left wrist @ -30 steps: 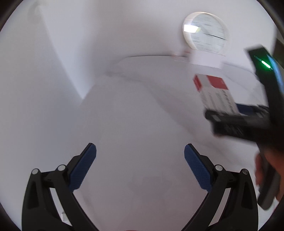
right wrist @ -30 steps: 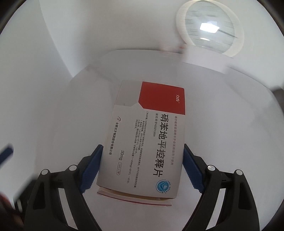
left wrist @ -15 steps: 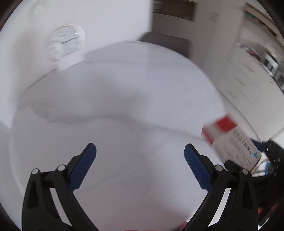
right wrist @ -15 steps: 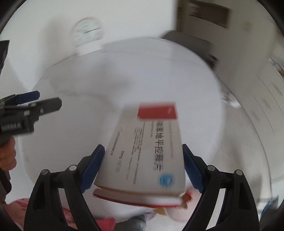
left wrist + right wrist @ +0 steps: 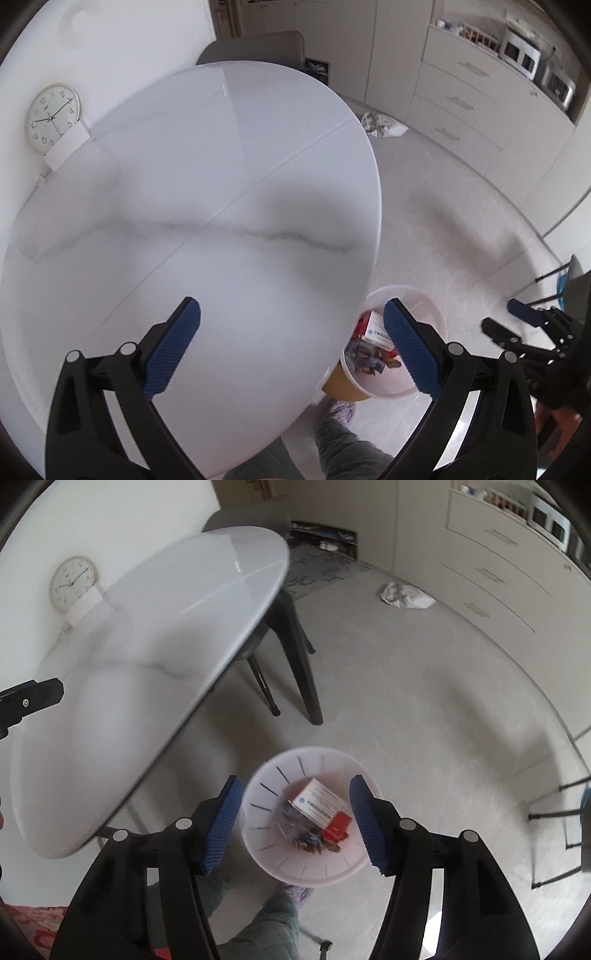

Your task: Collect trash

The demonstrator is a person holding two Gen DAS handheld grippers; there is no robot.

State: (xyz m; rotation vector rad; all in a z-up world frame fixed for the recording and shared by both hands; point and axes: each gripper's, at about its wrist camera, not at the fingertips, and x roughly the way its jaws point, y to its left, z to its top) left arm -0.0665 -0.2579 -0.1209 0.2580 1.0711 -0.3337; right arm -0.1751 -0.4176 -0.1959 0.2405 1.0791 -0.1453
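The right gripper (image 5: 295, 819) hangs above the white bin (image 5: 266, 853), jaws just narrowing with nothing between them; the medicine box (image 5: 317, 803) lies inside, apparently atop wrappers. Beside the bin, over the table (image 5: 184, 203), the left gripper (image 5: 291, 343) gapes wide, empty.

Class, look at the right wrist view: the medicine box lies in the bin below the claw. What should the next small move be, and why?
Probably lift the right claw away from the white bin and turn back toward the table. Its jaws, which have just been closing, hold nothing, and the medicine box already lies among the other trash, so this drop looks finished.
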